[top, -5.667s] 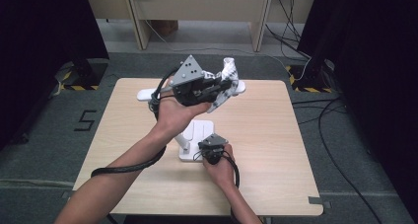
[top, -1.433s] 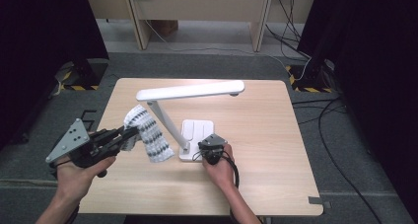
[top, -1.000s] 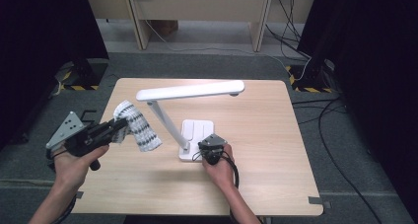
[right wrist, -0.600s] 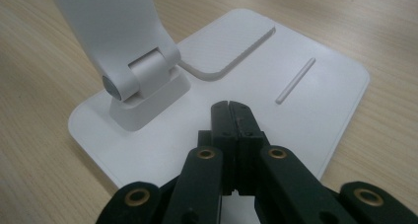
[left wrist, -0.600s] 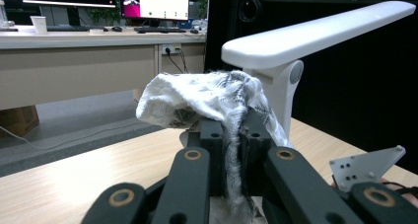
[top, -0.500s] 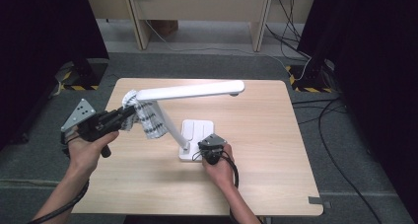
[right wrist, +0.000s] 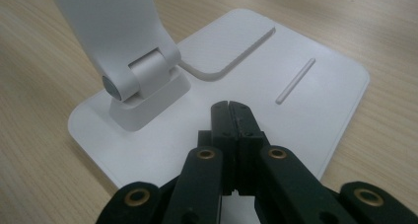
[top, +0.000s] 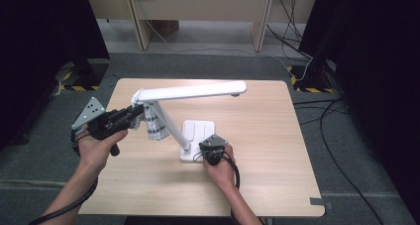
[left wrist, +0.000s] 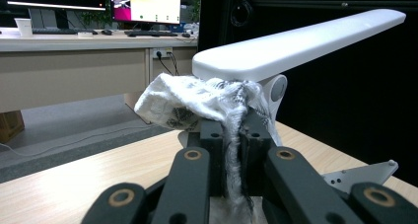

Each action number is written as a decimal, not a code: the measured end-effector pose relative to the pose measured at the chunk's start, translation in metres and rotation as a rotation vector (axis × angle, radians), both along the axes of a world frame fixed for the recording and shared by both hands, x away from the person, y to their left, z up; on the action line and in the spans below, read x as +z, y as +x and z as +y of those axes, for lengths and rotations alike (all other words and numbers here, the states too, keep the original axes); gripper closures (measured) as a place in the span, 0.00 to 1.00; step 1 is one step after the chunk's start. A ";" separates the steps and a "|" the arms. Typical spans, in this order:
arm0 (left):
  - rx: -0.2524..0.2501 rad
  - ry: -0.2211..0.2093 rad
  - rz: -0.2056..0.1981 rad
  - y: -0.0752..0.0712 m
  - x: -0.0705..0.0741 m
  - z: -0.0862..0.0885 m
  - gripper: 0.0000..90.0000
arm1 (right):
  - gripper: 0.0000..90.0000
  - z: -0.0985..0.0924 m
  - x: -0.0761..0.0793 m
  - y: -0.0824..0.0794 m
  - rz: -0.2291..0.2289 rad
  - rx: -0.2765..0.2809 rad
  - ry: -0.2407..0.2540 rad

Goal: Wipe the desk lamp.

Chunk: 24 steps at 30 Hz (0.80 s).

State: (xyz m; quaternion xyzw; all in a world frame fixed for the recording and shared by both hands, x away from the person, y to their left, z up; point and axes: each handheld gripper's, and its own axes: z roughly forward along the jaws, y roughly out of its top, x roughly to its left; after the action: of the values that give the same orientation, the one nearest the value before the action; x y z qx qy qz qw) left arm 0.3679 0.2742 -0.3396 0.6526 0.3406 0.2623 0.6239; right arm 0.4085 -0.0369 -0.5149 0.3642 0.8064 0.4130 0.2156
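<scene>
High view, cloth: white patterned cloth pinched in the left gripper; it hangs at the hinge end of the lamp head, beside the sloping lamp arm; held above the table, towards its left edge.
High view, right gripper: right gripper rests on the near edge of the lamp base, around the middle of the table; jaws pressed together.
Left gripper view, jaws: left gripper jaws nipped on a narrow gathered strand of cloth; strand runs down between them; the rest bunches ahead of the tips and to their left, touching the underside of the lamp head at its hinge.
Right gripper view, jaws: right gripper jaws closed on each other, nothing between; tips over the white lamp base, just beside the lower hinge; whether the tips press the base, cannot tell.
</scene>
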 end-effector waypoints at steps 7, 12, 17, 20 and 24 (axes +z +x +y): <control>-0.003 0.038 -0.028 0.001 -0.001 -0.003 0.93 | 1.00 0.000 0.000 0.000 0.000 0.000 -0.001; 0.004 0.055 -0.030 0.001 -0.004 -0.005 0.93 | 1.00 0.000 0.000 0.000 -0.001 0.000 -0.001; 0.003 0.061 -0.022 0.003 -0.010 -0.008 0.93 | 1.00 0.000 0.000 0.000 0.000 0.000 -0.001; -0.001 0.062 -0.015 0.004 -0.013 -0.009 0.93 | 1.00 0.000 0.000 0.000 0.000 0.000 -0.001; -0.004 0.059 -0.011 0.007 -0.017 -0.010 0.93 | 1.00 0.000 0.000 0.000 0.001 -0.001 0.001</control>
State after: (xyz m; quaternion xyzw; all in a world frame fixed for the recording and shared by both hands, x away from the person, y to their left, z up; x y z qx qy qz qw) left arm 0.3745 0.2644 -0.3571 0.6697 0.3280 0.2748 0.6069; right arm 0.4085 -0.0369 -0.5149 0.3647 0.8062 0.4131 0.2153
